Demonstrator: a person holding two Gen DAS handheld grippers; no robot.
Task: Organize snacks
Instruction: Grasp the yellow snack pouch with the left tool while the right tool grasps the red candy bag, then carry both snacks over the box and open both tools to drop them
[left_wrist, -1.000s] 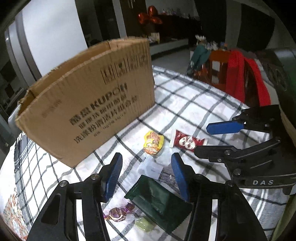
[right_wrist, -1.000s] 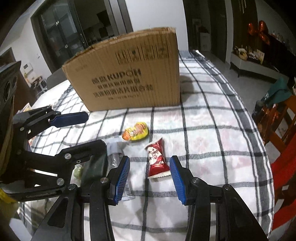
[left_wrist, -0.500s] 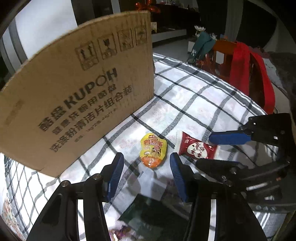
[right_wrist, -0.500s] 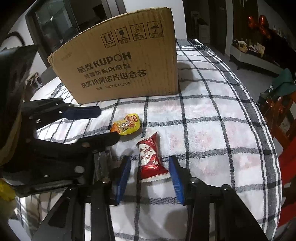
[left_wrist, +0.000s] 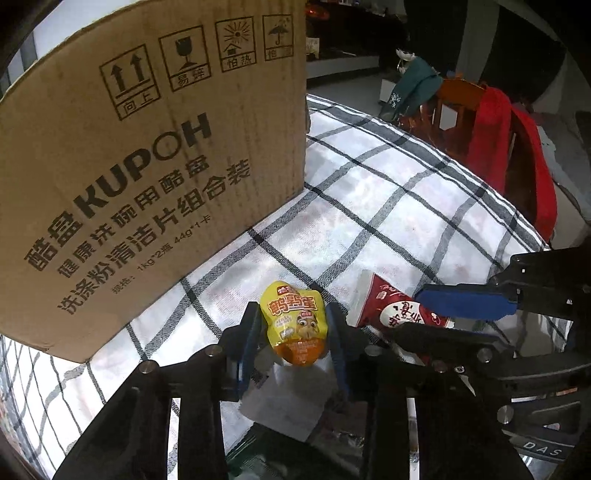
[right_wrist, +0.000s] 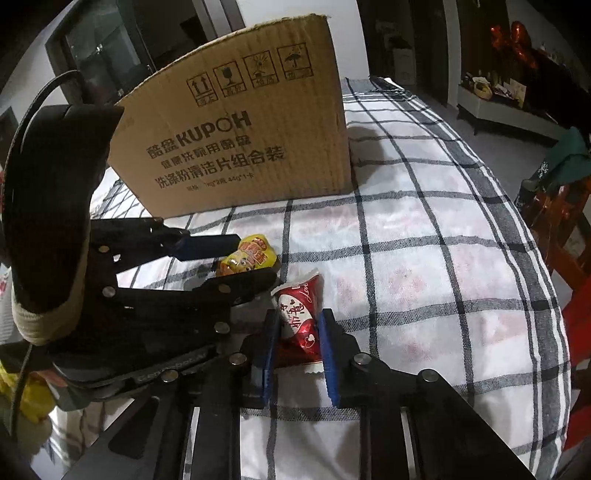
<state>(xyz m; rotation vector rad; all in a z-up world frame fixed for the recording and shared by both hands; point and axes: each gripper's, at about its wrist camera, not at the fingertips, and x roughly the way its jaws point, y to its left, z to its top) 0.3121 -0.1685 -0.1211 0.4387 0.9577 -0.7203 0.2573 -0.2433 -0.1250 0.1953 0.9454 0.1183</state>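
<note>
A yellow and orange snack packet (left_wrist: 295, 325) lies on the checked tablecloth (left_wrist: 388, 206) between the blue pads of my left gripper (left_wrist: 293, 321), whose jaws have closed against it. A red snack packet (right_wrist: 299, 321) lies between the pads of my right gripper (right_wrist: 297, 332), whose jaws press its sides. The yellow packet also shows in the right wrist view (right_wrist: 247, 258), held in the left gripper (right_wrist: 236, 254). The red packet (left_wrist: 391, 310) and right gripper (left_wrist: 436, 317) show in the left wrist view.
A tall cardboard box (left_wrist: 147, 147) stands just behind the snacks, also in the right wrist view (right_wrist: 240, 140). A clear wrapper (left_wrist: 280, 398) and a dark green packet (left_wrist: 266, 458) lie below my left gripper. Chairs with red and green cloth (left_wrist: 491, 140) stand beyond the table edge.
Both grippers moved forward and down over the packets. The left jaws closed on the yellow packet and the right jaws closed on the red packet.
</note>
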